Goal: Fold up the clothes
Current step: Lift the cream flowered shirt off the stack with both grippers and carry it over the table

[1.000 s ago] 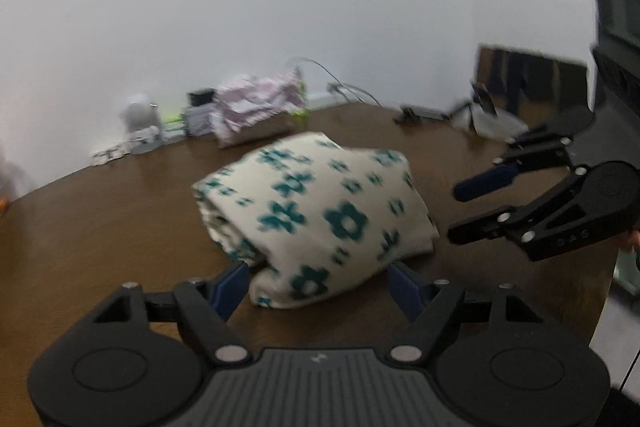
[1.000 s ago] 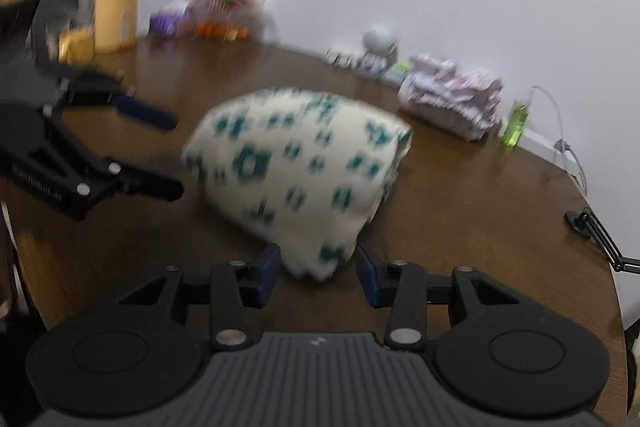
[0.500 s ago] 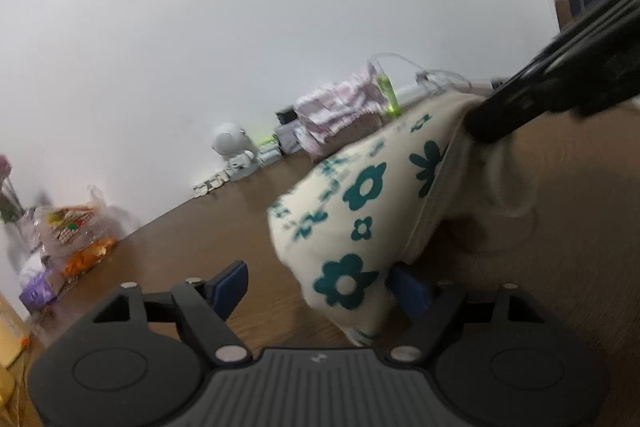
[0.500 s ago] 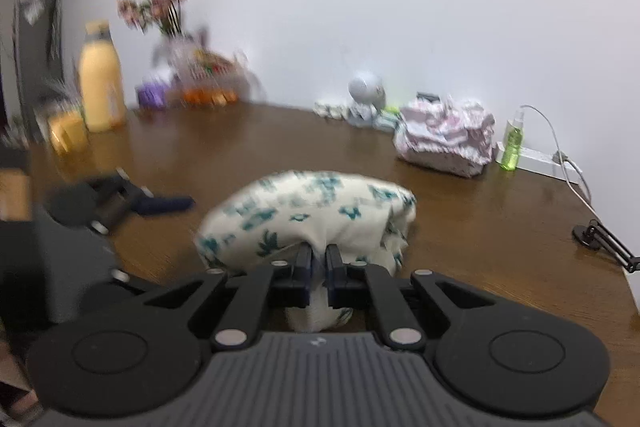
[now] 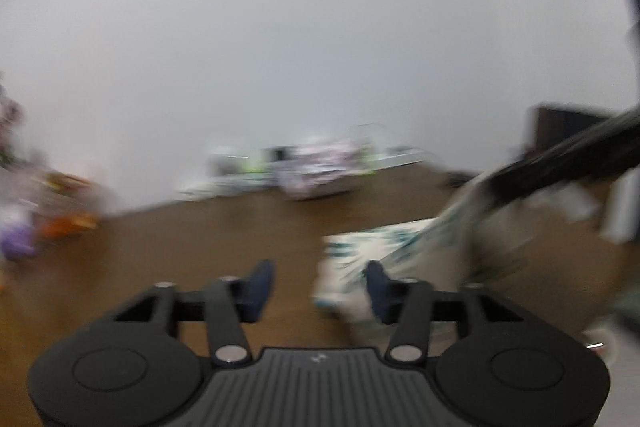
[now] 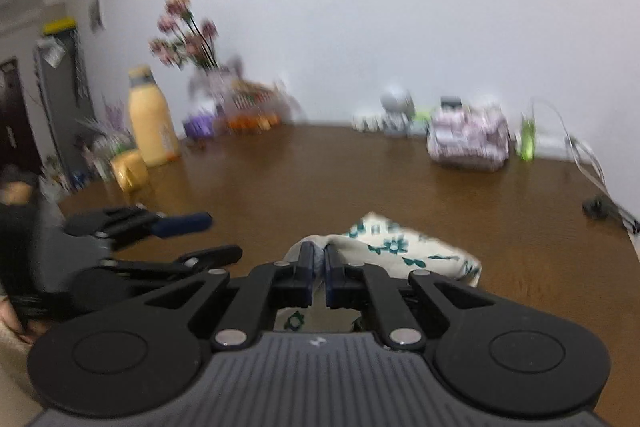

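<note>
A cream garment with teal flowers [image 6: 404, 253] lies on the brown table [image 6: 360, 171]. My right gripper [image 6: 319, 259] is shut on its near edge and lifts it. The garment also shows in the blurred left wrist view [image 5: 384, 247], pulled up to the right by the right gripper's dark fingers [image 5: 560, 163]. My left gripper [image 5: 316, 285] is open and empty, with the cloth against its right finger. It shows in the right wrist view [image 6: 188, 239] at the left, open.
A folded pink-patterned cloth [image 6: 468, 135] sits at the table's back by the wall, next to a green bottle [image 6: 526, 139] and cables. An orange bottle [image 6: 150, 123], a yellow cup [image 6: 128, 171] and flowers [image 6: 184, 35] stand at the back left.
My right gripper has shut on the garment and pulled it up and toward itself. My left gripper has swung left, so the garment now lies at its right finger.
</note>
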The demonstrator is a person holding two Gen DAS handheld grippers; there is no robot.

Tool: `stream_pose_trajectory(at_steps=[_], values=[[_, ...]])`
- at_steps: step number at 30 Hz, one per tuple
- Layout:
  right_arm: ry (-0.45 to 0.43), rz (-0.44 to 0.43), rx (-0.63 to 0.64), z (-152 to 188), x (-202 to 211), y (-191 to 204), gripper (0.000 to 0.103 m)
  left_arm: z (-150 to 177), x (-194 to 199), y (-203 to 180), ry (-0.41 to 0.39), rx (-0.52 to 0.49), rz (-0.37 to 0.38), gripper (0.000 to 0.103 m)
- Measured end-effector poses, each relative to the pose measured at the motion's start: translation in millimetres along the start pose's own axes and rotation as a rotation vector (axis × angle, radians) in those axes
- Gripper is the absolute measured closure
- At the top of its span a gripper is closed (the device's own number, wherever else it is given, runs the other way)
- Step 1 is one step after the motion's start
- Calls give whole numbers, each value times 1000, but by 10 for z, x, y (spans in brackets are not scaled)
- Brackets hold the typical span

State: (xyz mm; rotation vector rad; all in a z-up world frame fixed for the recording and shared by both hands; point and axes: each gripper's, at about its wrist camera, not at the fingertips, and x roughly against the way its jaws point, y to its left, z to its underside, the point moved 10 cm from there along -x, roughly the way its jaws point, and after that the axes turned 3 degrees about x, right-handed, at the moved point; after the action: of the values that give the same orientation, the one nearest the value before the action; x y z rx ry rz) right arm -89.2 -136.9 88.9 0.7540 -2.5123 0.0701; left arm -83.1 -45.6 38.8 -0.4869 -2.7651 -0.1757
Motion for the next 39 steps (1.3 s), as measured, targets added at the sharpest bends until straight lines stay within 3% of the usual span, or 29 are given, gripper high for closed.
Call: stream_pose_trajectory(at_steps=[2,6,11,14,16,17,20,22,25,30,33,36,38,39], values=[[23,-15,3,59,-77,41,99,37,55,-128,3,12,74,30],[27,16,55,95,-50,86,99,221,-129,-142,61,-65,-47,33],[60,109,88,245,14,-19,99,443,-237,49,150,-107,-145,38],[99,175,121,425,-36,-36,99,551,-208,69,153,-184,-209,41],[130,245,173,606,-110,-31,98,544,-168,42,147,-213,-206,64],[141,265,195,694,-156,-4,97,515,-144,11,146,-212,-181,101],[92,306,342,824,-229,232,93,369,-152,-67,135,-141,-74,101],[36,314,454,858,-266,433,81,271,-122,-83,124,-101,-21,101],[-25,320,502,832,-352,597,80,158,-15,-44,121,-37,46,101],[-58,491,558,779,-522,526,84,62,160,57,88,-46,29,101],[-43,602,545,843,-388,343,84,85,167,119,85,-73,-10,101],[-5,672,545,971,-240,237,82,170,110,90,105,-72,5,100],[21,686,569,1085,-203,261,77,197,107,60,96,-114,-18,100],[34,691,586,1142,-201,274,69,210,105,45,92,-135,-29,100]])
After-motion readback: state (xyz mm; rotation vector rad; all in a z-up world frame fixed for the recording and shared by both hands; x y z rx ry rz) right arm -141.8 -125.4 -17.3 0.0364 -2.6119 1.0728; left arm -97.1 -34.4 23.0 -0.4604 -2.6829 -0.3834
